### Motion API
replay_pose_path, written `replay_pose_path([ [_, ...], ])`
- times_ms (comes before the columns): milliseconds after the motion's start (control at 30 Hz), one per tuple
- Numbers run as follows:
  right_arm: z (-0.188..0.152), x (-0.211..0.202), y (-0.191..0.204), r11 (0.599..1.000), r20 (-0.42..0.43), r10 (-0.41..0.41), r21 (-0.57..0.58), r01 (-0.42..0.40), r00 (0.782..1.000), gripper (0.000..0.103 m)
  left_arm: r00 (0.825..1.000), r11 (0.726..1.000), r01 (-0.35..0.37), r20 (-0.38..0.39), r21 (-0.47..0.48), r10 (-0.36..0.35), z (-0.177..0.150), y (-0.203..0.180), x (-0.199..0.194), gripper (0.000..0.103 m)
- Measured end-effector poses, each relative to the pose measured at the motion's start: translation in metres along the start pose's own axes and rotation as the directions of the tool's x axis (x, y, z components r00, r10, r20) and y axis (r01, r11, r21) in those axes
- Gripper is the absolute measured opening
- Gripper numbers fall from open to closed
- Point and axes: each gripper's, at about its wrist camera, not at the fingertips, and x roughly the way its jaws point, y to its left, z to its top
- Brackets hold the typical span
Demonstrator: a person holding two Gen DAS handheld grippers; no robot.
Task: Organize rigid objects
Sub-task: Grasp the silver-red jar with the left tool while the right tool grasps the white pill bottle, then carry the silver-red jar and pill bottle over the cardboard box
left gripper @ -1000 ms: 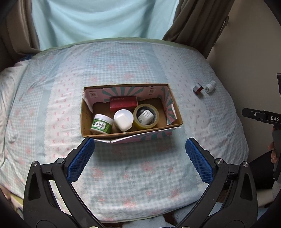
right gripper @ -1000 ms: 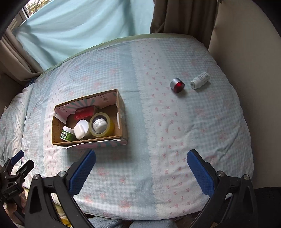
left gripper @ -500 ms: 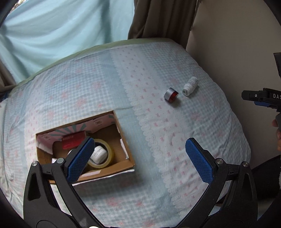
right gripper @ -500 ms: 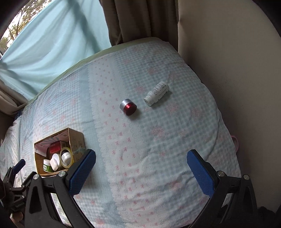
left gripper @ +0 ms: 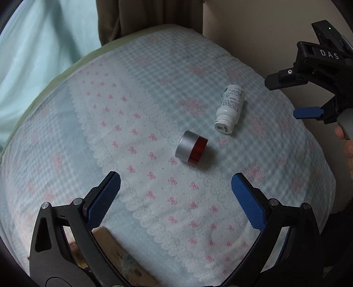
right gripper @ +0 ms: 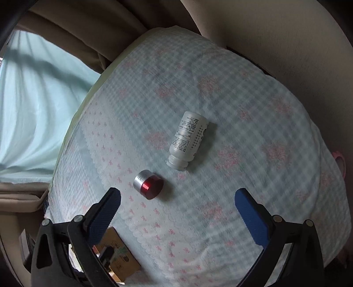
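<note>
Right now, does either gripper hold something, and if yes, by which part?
Nothing is held. The left gripper, its jaws closing, has only bedcover between them. The right gripper is open and empty. The jar and bottle lie untouched.

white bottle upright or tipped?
Tipped: the white plastic labelled bottle lies on its side on the checked bedspread, neck pointing toward the camera.

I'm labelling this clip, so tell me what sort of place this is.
Most likely a bedroom at home: the work surface is a bed under a checked, bow-printed bedspread, with curtains at a window beyond it. A white bottle and a small red-and-silver jar lie on it.
</note>
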Motion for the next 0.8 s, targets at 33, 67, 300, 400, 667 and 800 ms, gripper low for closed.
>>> replay_pose_path([
  [33,0.007,0.01,-0.003,1.0,-0.005,0.011,0.027,-0.011,1.0,0.103,1.0,1.0,0.005,-0.011,0.009,-0.005,0.005,0.0,0.013,0.097],
  [67,0.013,0.021,-0.006,0.998,-0.008,0.019,0.053,-0.018,1.0,0.098,1.0,1.0,0.012,-0.025,0.019,-0.012,0.01,-0.001,0.025,0.097],
  [300,0.042,0.084,-0.026,0.968,-0.058,0.073,0.244,-0.057,0.996,0.085,0.995,0.995,0.06,-0.087,0.078,-0.053,0.024,-0.009,0.092,0.087],
  [400,0.048,0.105,-0.028,0.958,-0.072,0.073,0.284,-0.05,0.995,0.083,0.993,0.992,0.071,-0.106,0.106,-0.059,0.026,-0.013,0.11,0.082],
  [667,0.055,0.126,-0.033,0.939,-0.085,0.035,0.344,-0.003,0.996,0.046,0.983,0.983,0.108,-0.162,0.148,-0.084,0.026,-0.028,0.142,0.045],
  [800,0.054,0.124,-0.039,0.939,-0.073,0.059,0.343,-0.03,0.996,0.046,0.985,0.982,0.1,-0.158,0.162,-0.074,0.024,-0.032,0.143,0.04],
])
